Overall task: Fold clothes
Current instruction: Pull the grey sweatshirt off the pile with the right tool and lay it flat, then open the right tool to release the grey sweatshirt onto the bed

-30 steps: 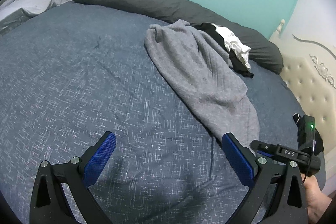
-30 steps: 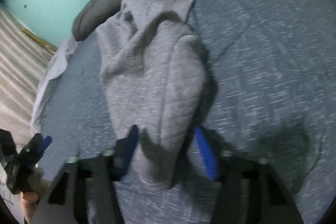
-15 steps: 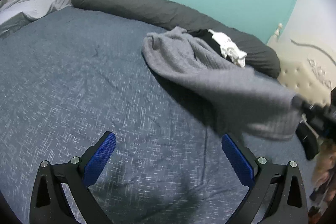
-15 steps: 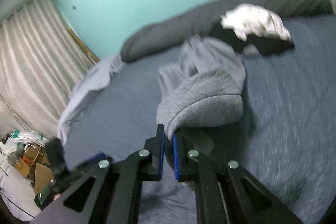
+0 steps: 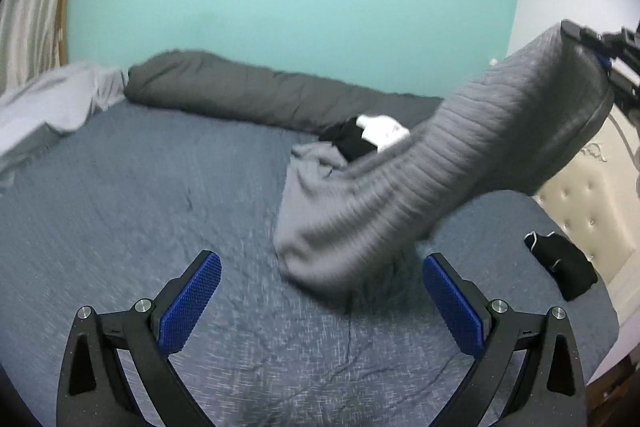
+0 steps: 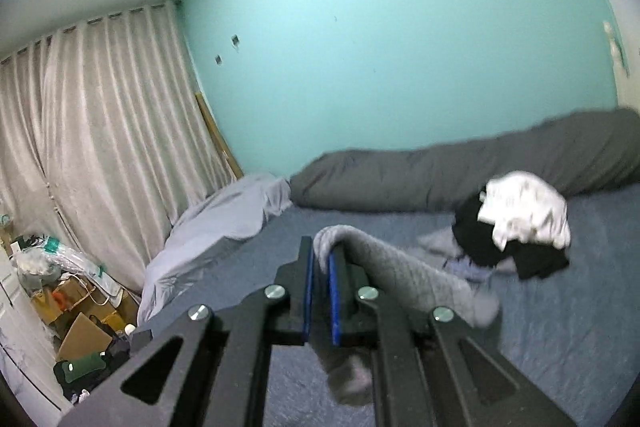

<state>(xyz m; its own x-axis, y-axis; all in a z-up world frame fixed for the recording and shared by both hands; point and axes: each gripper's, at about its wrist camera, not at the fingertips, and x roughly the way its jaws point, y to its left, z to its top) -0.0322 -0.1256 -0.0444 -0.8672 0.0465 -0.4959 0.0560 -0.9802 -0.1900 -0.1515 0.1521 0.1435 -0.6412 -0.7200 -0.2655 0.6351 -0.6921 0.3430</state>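
A grey knit garment point(image 5: 420, 183) hangs in the air over the blue bedspread point(image 5: 120, 195), its lower end still trailing on the bed. My right gripper point(image 6: 320, 263) is shut on one edge of the grey garment point(image 6: 404, 275), which drapes over the right finger. From the left wrist view that right gripper point(image 5: 600, 47) shows at the upper right, holding the cloth up high. My left gripper point(image 5: 320, 291) stands open above the bed, nothing between its blue pads point(image 5: 192, 303), the garment's low end just beyond them.
A pile of black and white clothes point(image 6: 520, 223) lies by the long dark grey bolster point(image 5: 260, 99). A black item point(image 5: 560, 263) sits near the tufted headboard point(image 5: 588, 203). A pale sheet point(image 6: 224, 223), curtains point(image 6: 92, 147) and floor clutter point(image 6: 72, 307) are on the left.
The right gripper closed on the grey garment's edge and lifted it high off the bed. The left gripper also rose, staying open.
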